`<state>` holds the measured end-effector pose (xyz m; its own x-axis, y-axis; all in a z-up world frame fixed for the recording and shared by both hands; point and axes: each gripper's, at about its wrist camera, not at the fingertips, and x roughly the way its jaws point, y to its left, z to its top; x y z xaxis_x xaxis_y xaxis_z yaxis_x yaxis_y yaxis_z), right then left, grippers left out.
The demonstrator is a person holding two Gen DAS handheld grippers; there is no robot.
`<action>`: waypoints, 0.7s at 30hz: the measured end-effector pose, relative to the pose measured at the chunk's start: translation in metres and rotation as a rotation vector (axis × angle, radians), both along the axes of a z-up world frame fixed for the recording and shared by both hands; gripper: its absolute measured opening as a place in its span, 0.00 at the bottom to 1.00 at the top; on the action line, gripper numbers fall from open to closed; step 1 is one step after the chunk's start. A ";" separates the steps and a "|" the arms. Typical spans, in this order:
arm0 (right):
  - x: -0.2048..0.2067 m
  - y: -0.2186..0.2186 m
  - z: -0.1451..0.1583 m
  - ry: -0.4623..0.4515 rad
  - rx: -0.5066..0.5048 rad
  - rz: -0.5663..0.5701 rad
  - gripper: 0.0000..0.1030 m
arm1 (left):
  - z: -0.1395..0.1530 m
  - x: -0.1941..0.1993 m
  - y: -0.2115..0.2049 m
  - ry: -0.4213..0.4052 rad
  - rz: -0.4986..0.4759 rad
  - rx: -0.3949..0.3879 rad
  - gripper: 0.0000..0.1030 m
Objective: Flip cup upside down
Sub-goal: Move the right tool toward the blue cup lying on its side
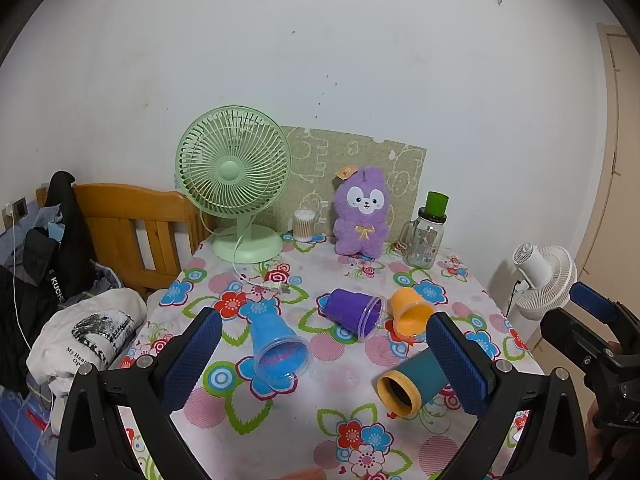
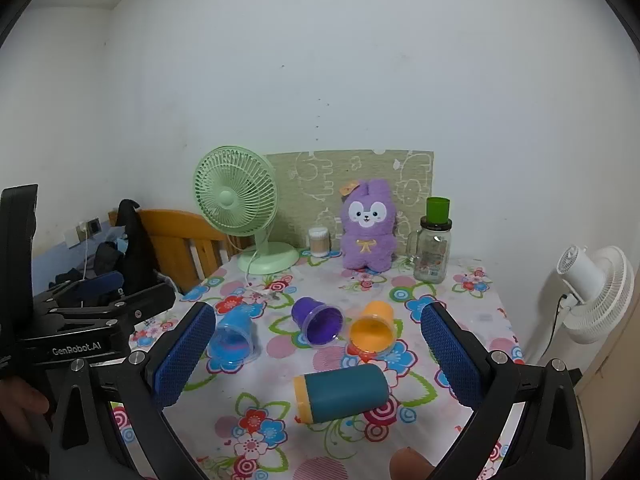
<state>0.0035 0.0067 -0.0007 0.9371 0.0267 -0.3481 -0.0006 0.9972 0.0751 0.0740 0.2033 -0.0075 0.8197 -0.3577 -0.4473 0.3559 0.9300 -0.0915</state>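
Several cups lie on their sides on the flowered tablecloth [image 1: 352, 452]. A teal cup with a yellow rim [image 1: 412, 384] lies nearest, also in the right wrist view [image 2: 340, 394]. A blue cup [image 1: 278, 346] [image 2: 234, 334], a purple cup [image 1: 354, 312] [image 2: 318, 320] and an orange cup [image 1: 410, 312] [image 2: 372, 328] lie behind it. My left gripper [image 1: 324, 368] is open and empty above the table's near part. My right gripper [image 2: 320, 360] is open and empty, with the teal cup between its fingers in view, apart from them.
A green fan [image 1: 236, 184], a cotton swab jar [image 1: 304, 226], a purple plush toy [image 1: 362, 216] and a glass jar with a green cap [image 1: 426, 236] stand at the back. A wooden bed frame [image 1: 132, 232] with clothes is left. A white fan [image 2: 592, 292] stands right.
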 end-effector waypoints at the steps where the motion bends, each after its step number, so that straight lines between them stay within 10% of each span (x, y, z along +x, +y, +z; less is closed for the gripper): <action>1: 0.001 0.000 0.000 0.001 0.000 0.001 1.00 | 0.000 0.000 0.000 0.001 0.000 0.001 1.00; 21: 0.008 0.004 -0.009 0.031 0.002 0.015 1.00 | -0.008 0.008 0.004 0.036 0.009 0.001 1.00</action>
